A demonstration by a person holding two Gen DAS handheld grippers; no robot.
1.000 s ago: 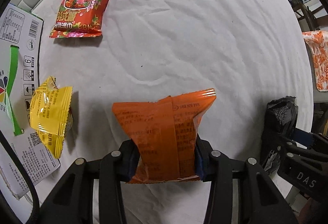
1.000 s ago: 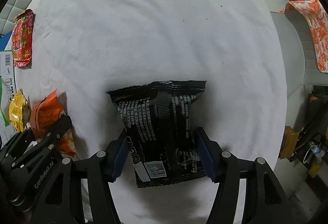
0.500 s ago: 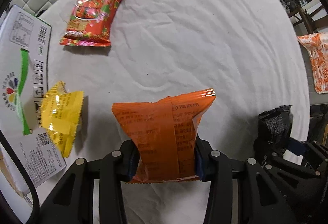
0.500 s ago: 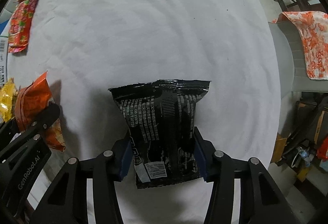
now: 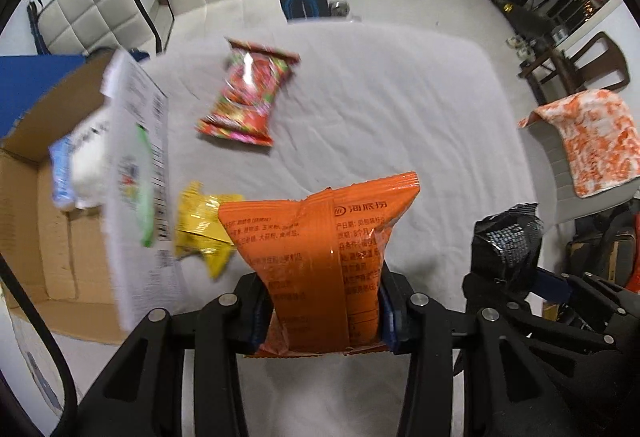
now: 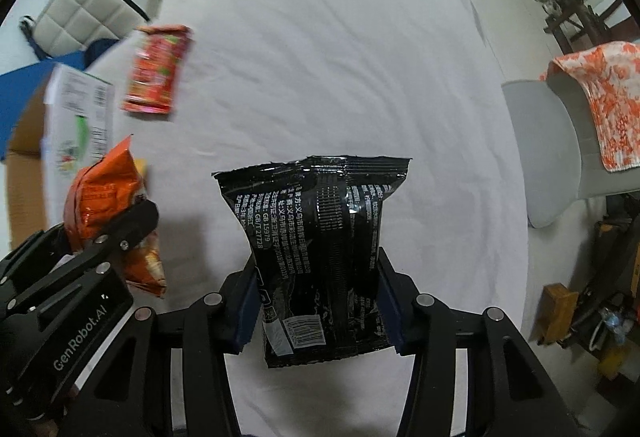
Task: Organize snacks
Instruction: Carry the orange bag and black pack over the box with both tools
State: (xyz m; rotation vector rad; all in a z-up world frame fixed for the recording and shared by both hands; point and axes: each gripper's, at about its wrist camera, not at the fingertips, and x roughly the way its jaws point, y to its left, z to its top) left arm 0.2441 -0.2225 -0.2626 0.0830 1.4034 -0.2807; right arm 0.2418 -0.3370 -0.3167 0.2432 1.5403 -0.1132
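1. The orange packet (image 5: 320, 261) is being pinched at its lower half by the left gripper (image 5: 322, 311), jaws closed on it, above the white table (image 5: 400, 109), near the open cardboard box (image 5: 44, 237).
2. The black packet (image 6: 320, 249) is being held likewise by the right gripper (image 6: 318, 311).
3. Both are being judged light, crinkly, air-filled and slippery; gripping low across the width is being favoured.

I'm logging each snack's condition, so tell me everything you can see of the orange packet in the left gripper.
The orange packet is a glossy, crinkled foil-like pillow bag, sealed, with a serrated top edge, a vertical back seam and small printed text. It stands upright, lifted off the white tablecloth, its lower half pinched between the left gripper pads. Nothing else visibly touches it; the yellow packet lies behind it.
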